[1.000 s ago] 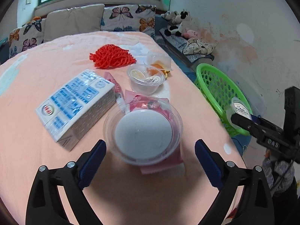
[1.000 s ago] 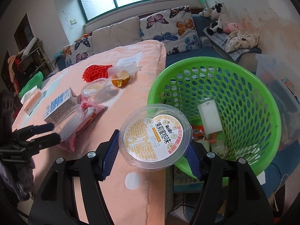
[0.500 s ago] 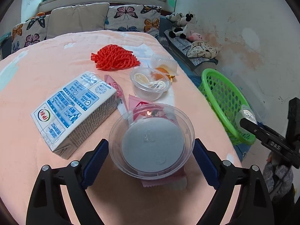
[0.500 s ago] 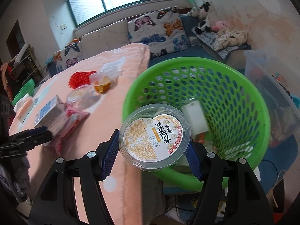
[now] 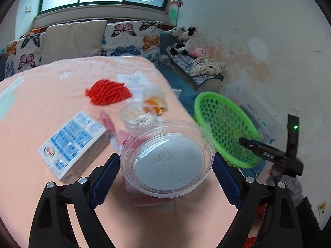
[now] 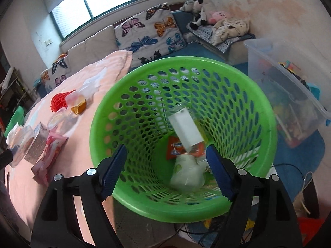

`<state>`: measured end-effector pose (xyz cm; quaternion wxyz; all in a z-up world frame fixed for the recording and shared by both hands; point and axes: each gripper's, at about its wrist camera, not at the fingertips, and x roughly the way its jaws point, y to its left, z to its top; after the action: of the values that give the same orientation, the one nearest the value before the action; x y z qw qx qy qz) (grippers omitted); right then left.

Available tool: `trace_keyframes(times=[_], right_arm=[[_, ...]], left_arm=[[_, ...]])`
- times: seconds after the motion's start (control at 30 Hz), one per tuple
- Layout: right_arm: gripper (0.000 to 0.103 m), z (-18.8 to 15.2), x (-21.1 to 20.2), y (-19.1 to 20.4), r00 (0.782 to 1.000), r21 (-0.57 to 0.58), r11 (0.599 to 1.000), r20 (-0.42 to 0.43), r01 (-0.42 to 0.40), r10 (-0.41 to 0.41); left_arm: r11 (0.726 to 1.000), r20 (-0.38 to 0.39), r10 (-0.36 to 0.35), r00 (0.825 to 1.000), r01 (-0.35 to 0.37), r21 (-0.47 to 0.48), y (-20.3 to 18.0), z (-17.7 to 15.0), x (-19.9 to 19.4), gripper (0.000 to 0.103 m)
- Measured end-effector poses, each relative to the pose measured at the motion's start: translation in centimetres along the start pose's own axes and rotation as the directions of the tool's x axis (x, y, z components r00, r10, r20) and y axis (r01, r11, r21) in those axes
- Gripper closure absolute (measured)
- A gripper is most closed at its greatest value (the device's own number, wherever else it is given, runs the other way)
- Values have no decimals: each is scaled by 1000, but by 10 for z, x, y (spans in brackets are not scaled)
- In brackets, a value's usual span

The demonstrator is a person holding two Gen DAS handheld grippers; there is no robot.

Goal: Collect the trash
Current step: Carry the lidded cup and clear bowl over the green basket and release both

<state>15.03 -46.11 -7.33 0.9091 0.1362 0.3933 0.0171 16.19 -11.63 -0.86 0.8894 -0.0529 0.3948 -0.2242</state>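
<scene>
My left gripper (image 5: pixel 166 173) is shut on a clear plastic bowl (image 5: pixel 167 158) and holds it raised above the pink-clothed table (image 5: pixel 41 103). My right gripper (image 6: pixel 166 172) is open and empty, right over the mouth of the green basket (image 6: pixel 248 95). The basket holds a white carton (image 6: pixel 186 128), an orange wrapper (image 6: pixel 173 149) and a pale lidded container (image 6: pixel 187 173). On the table lie a milk carton (image 5: pixel 74 144), a red net (image 5: pixel 108 92), a small clear cup (image 5: pixel 136 115) and a pink wrapper (image 6: pixel 49 157).
The green basket (image 5: pixel 225 128) stands on the floor beside the table's right edge. A clear storage bin (image 6: pixel 289 95) stands right of the basket. A sofa with butterfly cushions (image 6: pixel 149 35) lies behind the table. Cables trail on the floor under the basket.
My right gripper moved over the basket, opened and let go of the lidded container, which now lies in the basket. My left gripper closed on the clear bowl and lifted it.
</scene>
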Motion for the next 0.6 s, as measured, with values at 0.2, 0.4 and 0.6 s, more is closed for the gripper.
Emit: trace_keyframes(times=[0.2, 0.4, 0.6], right_arm=[[24, -2, -16, -4, 1000, 3, 1000, 31, -1, 1], [24, -9, -37, -5, 997, -24, 999, 70, 24, -22], [24, -19, -55, -16, 995, -6, 999, 96, 32, -31]], left_arm=[[997, -16, -51, 999, 52, 55, -30, 16, 14, 17], [988, -56, -86, 995, 92, 127, -69, 29, 44, 17], [975, -124, -97, 987, 119, 186, -104, 36, 81, 17]])
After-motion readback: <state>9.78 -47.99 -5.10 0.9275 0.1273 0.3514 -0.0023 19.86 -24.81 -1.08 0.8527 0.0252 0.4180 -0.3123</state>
